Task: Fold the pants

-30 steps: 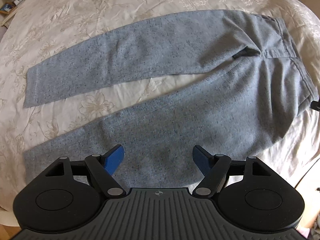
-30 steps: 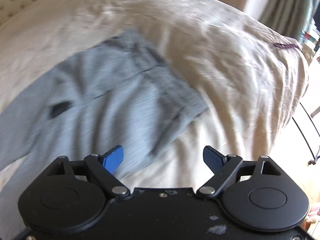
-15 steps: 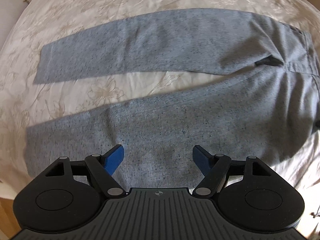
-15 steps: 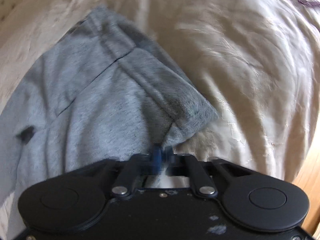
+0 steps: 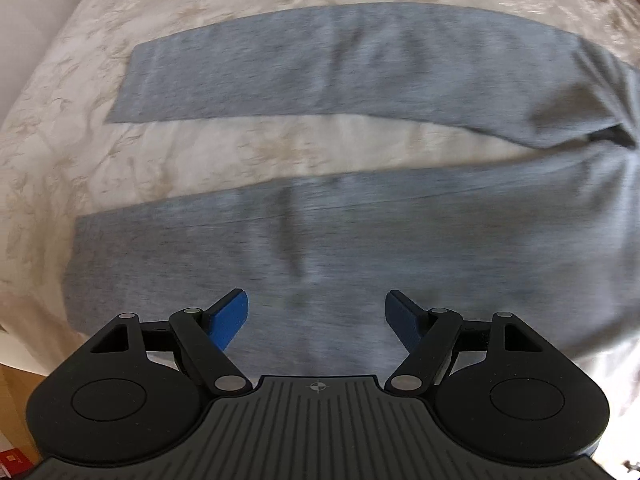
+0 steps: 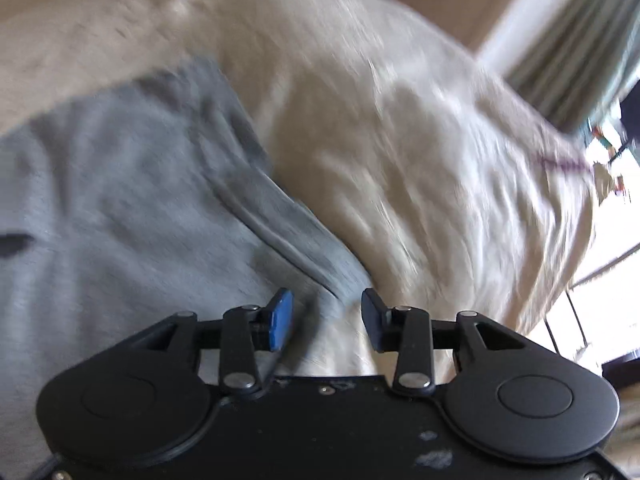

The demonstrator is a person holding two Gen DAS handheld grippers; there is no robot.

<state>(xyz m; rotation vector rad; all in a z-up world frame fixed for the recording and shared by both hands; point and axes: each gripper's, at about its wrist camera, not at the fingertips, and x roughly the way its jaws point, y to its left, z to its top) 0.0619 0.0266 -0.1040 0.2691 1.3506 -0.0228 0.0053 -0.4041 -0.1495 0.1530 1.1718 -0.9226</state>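
Grey pants (image 5: 360, 240) lie flat on the bed (image 5: 280, 148), legs apart. Left gripper (image 5: 316, 316) hangs spread wide over the near leg, empty. Right gripper (image 6: 326, 318) is opening at the waistband (image 6: 288, 224) corner, gripping nothing, so it'll probably miss that corner.

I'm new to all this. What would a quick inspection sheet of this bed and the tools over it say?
Surface: cream floral bedspread, wrinkled.
Job's things: grey pants spread flat, legs apart, unfolded; waistband corner at the right tool.
Clutter: nothing seen on the bed.
Grippers: left hand-held gripper open above the near leg; right hand-held gripper opening, pads not pressing cloth.
Cables: nothing seen.
Surroundings: curtain, blurred.
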